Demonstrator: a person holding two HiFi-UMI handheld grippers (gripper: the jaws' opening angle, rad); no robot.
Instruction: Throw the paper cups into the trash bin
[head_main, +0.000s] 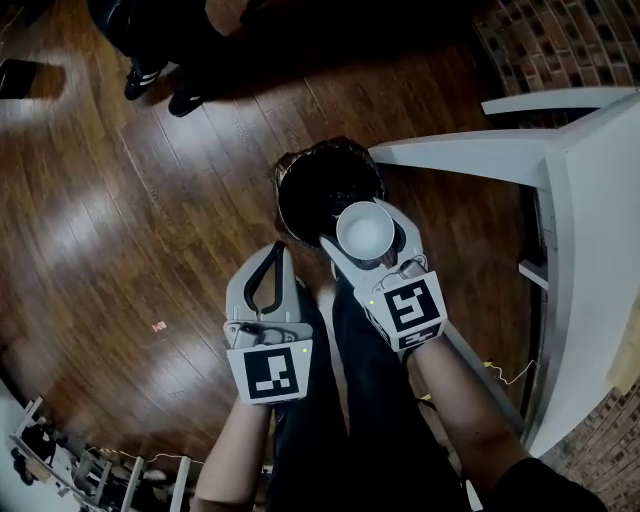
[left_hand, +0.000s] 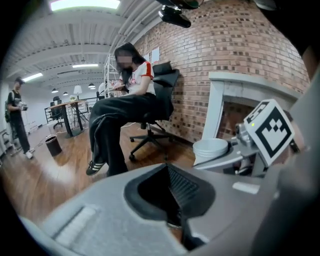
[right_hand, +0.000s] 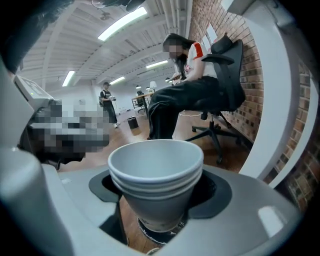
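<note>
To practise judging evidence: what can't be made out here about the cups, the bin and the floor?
- Head view: the inside of the round black-lined trash bin is dark and partly covered by the stacked white paper cups in the right gripper.
- Right gripper view: the cup count; the outer cup hides all but the rims.
- Head view: the small red scrap on the wooden floor is too small to identify.

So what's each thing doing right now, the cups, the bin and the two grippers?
paper cups: stacked together, upright, empty, held over the trash bin.
trash bin: open on top, black bag lining it.
right gripper: shut on the paper cups.
left gripper: shut, holding nothing.
</note>
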